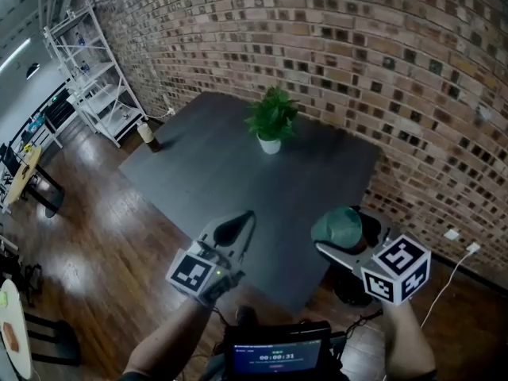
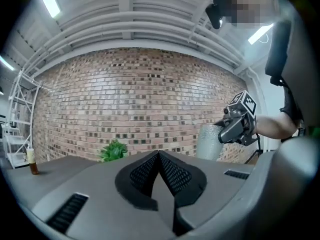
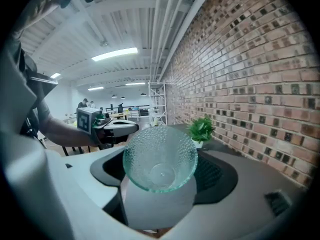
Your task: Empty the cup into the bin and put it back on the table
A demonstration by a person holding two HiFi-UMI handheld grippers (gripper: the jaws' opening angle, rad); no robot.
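Right tool (image 1: 345,243) pinching the empty-looking glass cup (image 1: 336,224), mouth tipped up, just off the near right edge of the desk (image 1: 230,173); desk lies ahead-left. Left tool (image 1: 236,230), pressed together, carries nothing.

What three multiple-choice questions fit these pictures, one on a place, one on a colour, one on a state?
1. Where does the potted plant stand? A on the table; B on a chair; C in a sink.
2. What colour is its pot? A white; B red; C black.
3. How do the jaws of the left gripper stand? A wide apart; B together, empty; C closed on a spoon.
Answers: 1 A, the head view shows it on the dark top; 2 A, white shows under the leaves; 3 B, the left gripper view shows the pads meeting with nothing between.
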